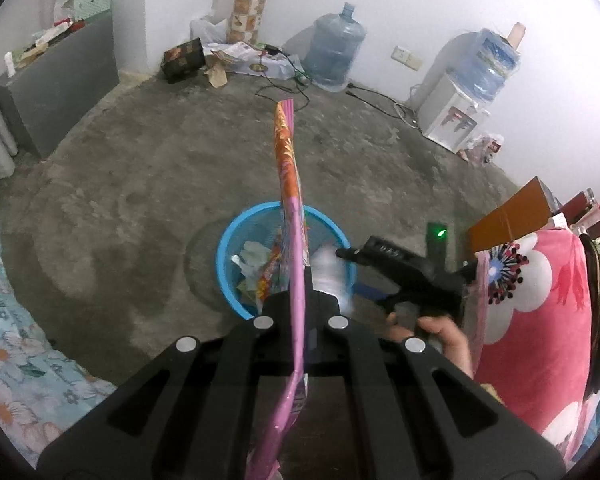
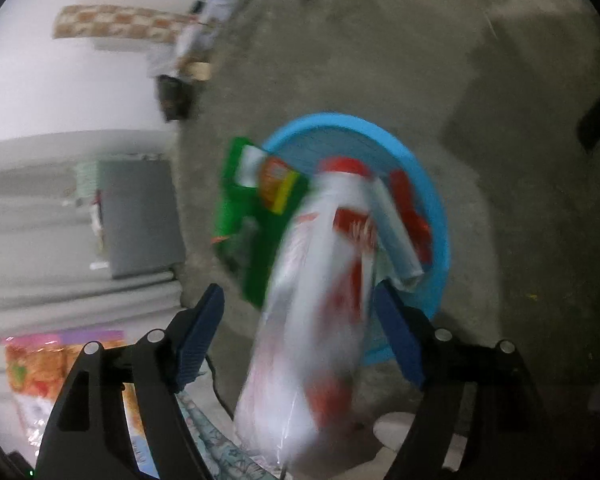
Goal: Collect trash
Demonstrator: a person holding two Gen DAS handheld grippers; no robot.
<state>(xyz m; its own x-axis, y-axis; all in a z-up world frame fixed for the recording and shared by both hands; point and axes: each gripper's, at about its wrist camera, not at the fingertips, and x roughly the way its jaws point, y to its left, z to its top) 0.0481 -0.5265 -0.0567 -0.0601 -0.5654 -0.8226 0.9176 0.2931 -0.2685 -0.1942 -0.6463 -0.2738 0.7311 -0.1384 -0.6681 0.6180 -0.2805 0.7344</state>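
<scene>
A blue mesh basket stands on the concrete floor, with wrappers and paper inside. My left gripper is shut on a long pink and orange snack wrapper, held edge-on above the basket. My right gripper is open over the basket's near rim. A blurred clear plastic bottle with a red cap and red label is between the blue pads, and they do not press on it. A green packet hangs blurred at the basket's left rim.
A grey cabinet stands at the left wall. A water jug, a dispenser, a dark box and loose cables line the far wall. A floral bedspread is at lower left, a person's pink flowered sleeve at right.
</scene>
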